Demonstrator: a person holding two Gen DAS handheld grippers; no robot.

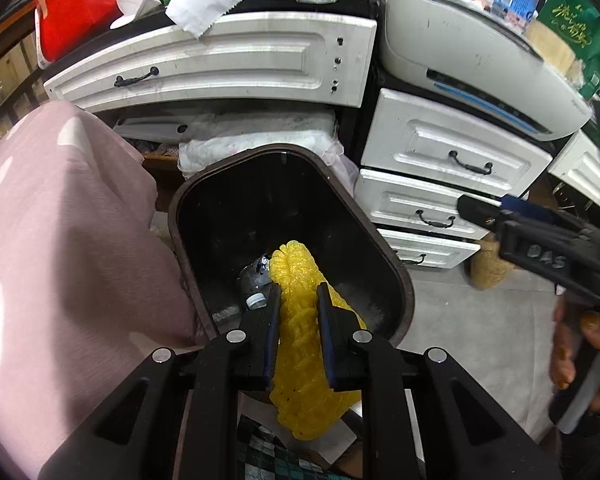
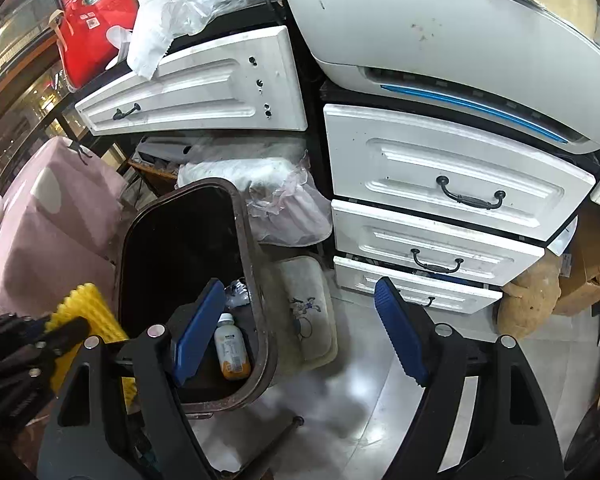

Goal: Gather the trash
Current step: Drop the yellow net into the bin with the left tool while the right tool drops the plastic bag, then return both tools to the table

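My left gripper [image 1: 299,292] is shut on a yellow foam net sleeve [image 1: 304,344] and holds it over the open mouth of a dark trash bin [image 1: 396,264]. Inside the bin lie a crushed clear plastic bottle [image 1: 256,280] and, in the right wrist view, a small white-and-orange drink bottle [image 2: 230,350]. My right gripper [image 2: 300,300] is open and empty, above the floor just right of the bin [image 2: 256,240]. The left gripper with the yellow sleeve [image 2: 88,304] shows at the lower left of the right wrist view. The right gripper [image 1: 476,210] shows at the right edge of the left wrist view.
White drawers [image 2: 452,184] stand behind and right of the bin, with a white appliance [image 2: 440,40] on top. A pink cloth-covered object [image 1: 60,240] is to the left. A small mat [image 2: 312,312] lies on the grey floor. A brown sack [image 2: 528,304] sits at the right.
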